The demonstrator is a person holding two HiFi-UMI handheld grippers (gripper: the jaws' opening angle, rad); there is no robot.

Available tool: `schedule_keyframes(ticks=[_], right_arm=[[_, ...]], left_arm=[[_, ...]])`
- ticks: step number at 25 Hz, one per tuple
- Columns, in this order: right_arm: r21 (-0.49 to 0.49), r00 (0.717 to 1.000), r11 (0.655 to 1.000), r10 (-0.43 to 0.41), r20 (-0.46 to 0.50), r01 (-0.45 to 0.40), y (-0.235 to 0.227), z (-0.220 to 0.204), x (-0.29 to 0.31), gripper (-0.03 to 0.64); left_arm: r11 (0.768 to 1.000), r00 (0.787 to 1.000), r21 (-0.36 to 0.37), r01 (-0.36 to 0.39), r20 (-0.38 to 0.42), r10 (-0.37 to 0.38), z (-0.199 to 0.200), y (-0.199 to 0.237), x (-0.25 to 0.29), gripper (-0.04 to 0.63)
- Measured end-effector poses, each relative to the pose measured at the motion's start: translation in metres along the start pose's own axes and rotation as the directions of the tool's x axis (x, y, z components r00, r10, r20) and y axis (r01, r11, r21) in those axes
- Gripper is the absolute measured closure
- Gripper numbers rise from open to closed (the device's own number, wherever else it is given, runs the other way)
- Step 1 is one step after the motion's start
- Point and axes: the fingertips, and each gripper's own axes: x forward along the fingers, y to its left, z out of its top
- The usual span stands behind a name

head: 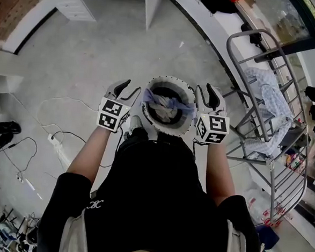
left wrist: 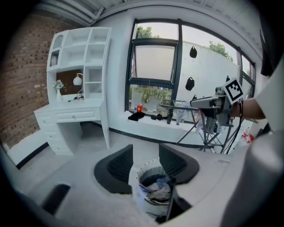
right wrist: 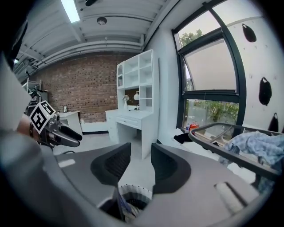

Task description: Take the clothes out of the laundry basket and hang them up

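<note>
A round white laundry basket [head: 185, 127] stands on the floor just ahead of me, with blue and grey clothes [head: 167, 104] bunched inside. My left gripper [head: 129, 89] hovers at the basket's left rim and my right gripper [head: 210, 96] at its right rim. Both are open and hold nothing. In the left gripper view the jaws [left wrist: 145, 162] frame the basket [left wrist: 153, 195] below them. The right gripper view shows its jaws [right wrist: 141, 163] apart above the basket [right wrist: 133, 197]. A metal drying rack [head: 259, 60] at the right carries a blue-and-white garment [head: 267, 98].
A white desk with shelves [left wrist: 75, 102] stands against the brick wall. Cables and a power strip [head: 54, 140] lie on the floor to the left. Dark items [head: 220, 3] rest on the window sill behind the rack.
</note>
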Motion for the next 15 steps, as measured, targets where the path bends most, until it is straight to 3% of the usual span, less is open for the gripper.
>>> schedule_keyframes(ticks=[5, 10, 15], right_arm=[[0.037, 0.996, 0.999, 0.002, -0.086, 0.001, 0.004, -0.040, -0.006, 0.457], [0.054, 0.989, 0.999, 0.002, -0.148, 0.006, 0.001, -0.075, -0.004, 0.457], [0.070, 0.979, 0.998, 0.008, -0.203, 0.006, -0.001, -0.113, 0.004, 0.457]], left_arm=[[0.999, 0.985, -0.031, 0.044, -0.166, -0.049, -0.079, -0.005, 0.029, 0.410], [0.994, 0.939, -0.064, 0.093, -0.325, -0.109, -0.156, -0.014, 0.071, 0.411], [0.984, 0.888, -0.083, 0.159, -0.424, -0.179, -0.202, -0.028, 0.118, 0.410]])
